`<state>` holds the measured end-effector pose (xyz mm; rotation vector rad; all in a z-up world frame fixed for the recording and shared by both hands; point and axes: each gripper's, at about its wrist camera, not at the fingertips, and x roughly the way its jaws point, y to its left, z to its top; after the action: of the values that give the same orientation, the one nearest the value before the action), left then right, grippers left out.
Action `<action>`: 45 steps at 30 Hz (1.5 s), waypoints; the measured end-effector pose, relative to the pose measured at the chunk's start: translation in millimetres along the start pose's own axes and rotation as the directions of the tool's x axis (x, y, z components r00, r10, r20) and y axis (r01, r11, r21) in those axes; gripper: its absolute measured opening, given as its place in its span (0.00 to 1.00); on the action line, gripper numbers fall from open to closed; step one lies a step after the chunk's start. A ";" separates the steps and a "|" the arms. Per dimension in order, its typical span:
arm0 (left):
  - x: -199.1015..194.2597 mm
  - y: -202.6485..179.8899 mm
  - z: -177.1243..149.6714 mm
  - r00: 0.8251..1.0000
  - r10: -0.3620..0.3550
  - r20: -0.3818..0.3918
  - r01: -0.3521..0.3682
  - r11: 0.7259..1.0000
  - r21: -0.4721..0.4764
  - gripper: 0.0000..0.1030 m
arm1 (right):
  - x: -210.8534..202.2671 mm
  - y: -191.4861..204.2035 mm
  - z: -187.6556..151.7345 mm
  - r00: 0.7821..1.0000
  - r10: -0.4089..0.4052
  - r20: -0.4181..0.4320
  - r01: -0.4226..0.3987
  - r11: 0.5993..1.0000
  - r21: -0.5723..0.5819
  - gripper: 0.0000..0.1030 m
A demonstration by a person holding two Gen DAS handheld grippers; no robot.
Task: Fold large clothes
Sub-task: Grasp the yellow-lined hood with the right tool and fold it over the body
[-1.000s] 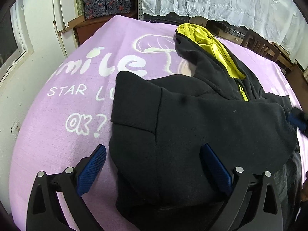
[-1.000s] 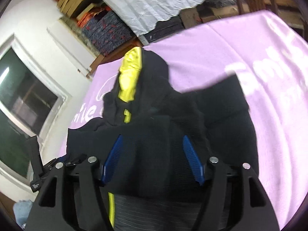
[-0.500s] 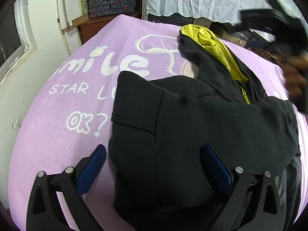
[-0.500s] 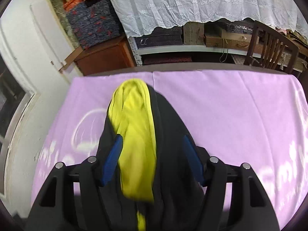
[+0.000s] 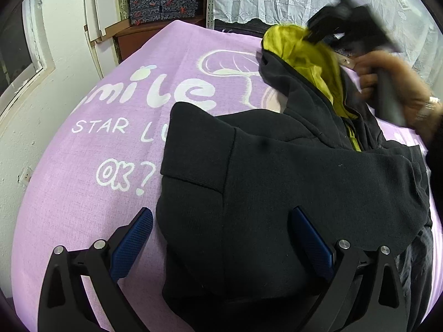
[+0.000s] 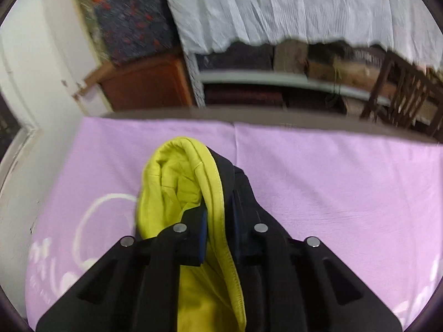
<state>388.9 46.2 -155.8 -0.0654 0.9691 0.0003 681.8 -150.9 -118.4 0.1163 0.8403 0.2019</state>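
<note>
A black hoodie (image 5: 290,182) with a yellow-lined hood (image 5: 301,52) lies partly folded on a lilac sheet (image 5: 83,182), sleeves folded over the body. My left gripper (image 5: 221,221) is open and hovers over the hoodie's near part, one finger over the sheet, one over the cloth. My right gripper (image 6: 218,215) is shut on the hood's yellow-and-black edge (image 6: 213,182). In the left wrist view the right gripper (image 5: 321,31) sits at the hood, held by a hand.
The sheet has white lettering (image 5: 155,94) and covers a bed. A white wall and window (image 5: 16,55) lie to the left. Beyond the bed's far edge are a wooden cabinet (image 6: 146,83), a lace-draped shelf (image 6: 277,13) and a chair (image 6: 401,91).
My right gripper moved from the hoodie's body forward to the hood and closed on its edge. My left gripper stayed open in place.
</note>
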 end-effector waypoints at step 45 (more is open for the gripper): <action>-102.2 -83.3 -36.8 0.967 -0.020 0.255 -0.044 0.969 0.245 0.97 | -319.4 -57.9 -298.2 0.968 0.225 0.114 -0.214 0.971 -0.101 0.37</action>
<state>303.2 -36.1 -87.7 0.1690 0.7048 -0.0997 258.7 -271.9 -94.3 0.1383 0.6924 0.4362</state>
